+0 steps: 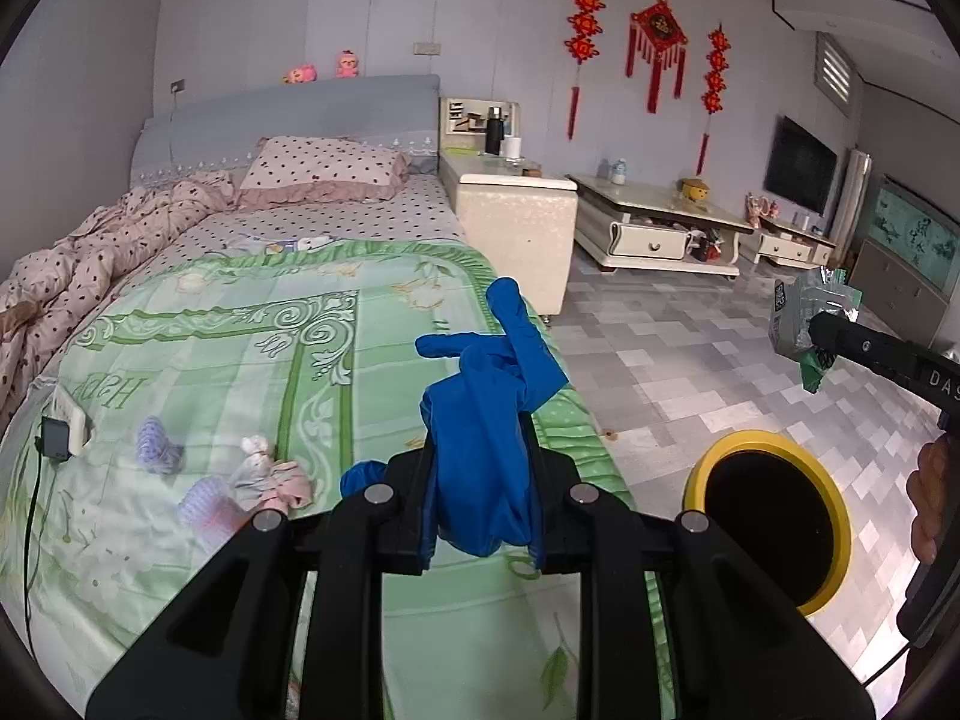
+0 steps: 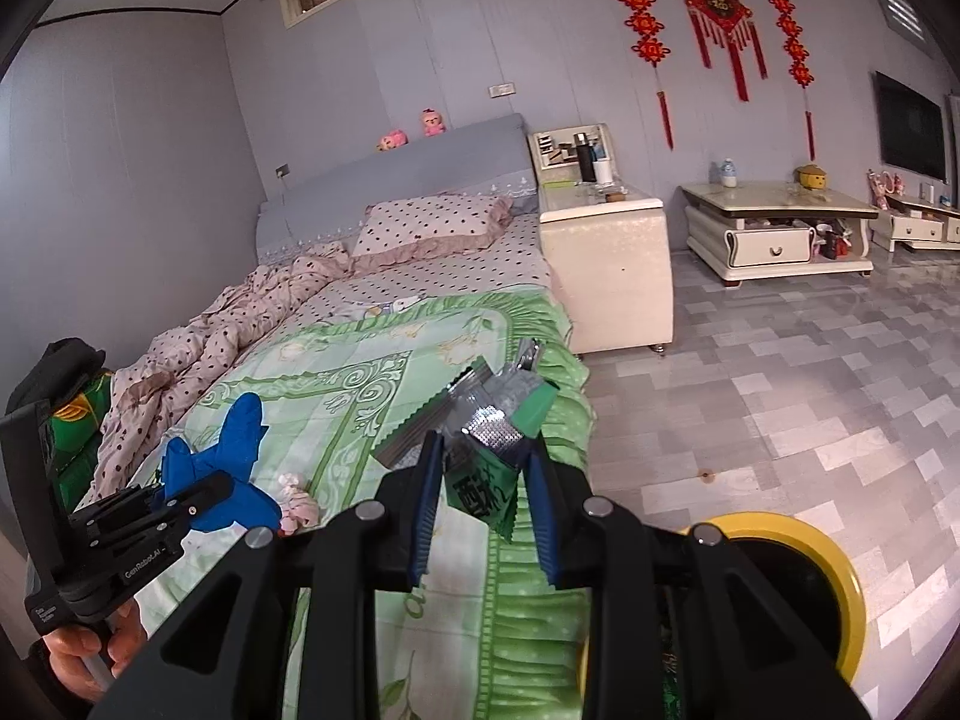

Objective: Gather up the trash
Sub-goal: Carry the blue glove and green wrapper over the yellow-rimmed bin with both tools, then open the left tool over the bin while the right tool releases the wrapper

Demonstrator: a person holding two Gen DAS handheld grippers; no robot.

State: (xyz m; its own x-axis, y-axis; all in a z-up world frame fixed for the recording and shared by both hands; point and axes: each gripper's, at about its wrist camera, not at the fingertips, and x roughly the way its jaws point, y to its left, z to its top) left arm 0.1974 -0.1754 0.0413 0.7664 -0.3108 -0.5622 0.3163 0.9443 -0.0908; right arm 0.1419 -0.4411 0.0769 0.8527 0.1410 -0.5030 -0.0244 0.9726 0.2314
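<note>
Blue glove (image 1: 480, 438) is up off the bed, pinched between the left tongs (image 1: 480, 480), its limp fingers flopping out past the tips over the green quilt (image 1: 240, 348). Over on the right, the right tongs (image 2: 480, 480) are clamped on a crumpled silver-and-green snack wrapper (image 2: 480, 420), also held in the air above the quilt's frilled edge. Down on the floor (image 1: 690, 348) beside the bed sits the yellow-rimmed bin (image 1: 774, 516), mouth open and dark, just below and to the right of both loads. Left behind on the quilt: a few small socks (image 1: 162, 450) and a phone on its charger (image 1: 57, 438). Beyond, polka-dot pillow (image 1: 324, 168) and cream nightstand (image 1: 516, 222).
</note>
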